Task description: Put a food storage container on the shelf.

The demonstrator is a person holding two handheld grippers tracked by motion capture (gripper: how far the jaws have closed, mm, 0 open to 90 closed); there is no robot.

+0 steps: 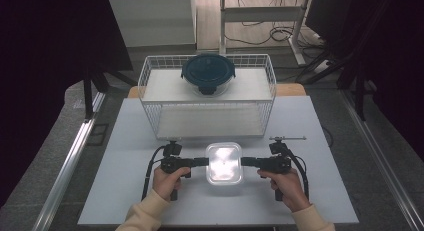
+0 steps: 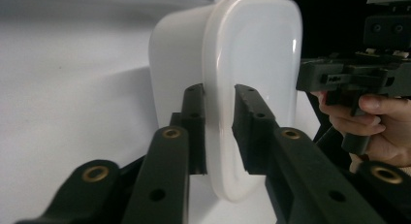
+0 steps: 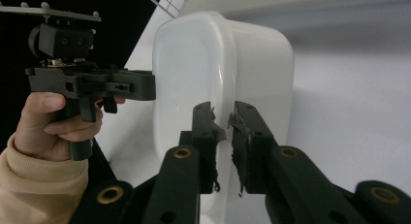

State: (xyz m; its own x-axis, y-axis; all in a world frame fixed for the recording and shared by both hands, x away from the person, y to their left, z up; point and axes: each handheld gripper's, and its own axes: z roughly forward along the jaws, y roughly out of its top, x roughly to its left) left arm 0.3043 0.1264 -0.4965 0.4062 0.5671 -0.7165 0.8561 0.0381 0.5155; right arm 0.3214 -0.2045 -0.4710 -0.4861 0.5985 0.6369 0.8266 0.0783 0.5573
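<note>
Gripping white container (image 1: 224,163), apparently lidded.

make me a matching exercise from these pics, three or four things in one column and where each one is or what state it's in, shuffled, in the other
Things
1. white lidded container
2. dark blue round container
3. wire basket
4. left gripper
5. right gripper

Places or states
A. on the upper shelf inside the wire rack
B. shut on the container's rim from the person's right
C. on the table between the two grippers
D. at the far side of the table, white, two levels
E. shut on the container's rim from the person's left

Pairs: 1-C, 2-A, 3-D, 4-E, 5-B
</note>
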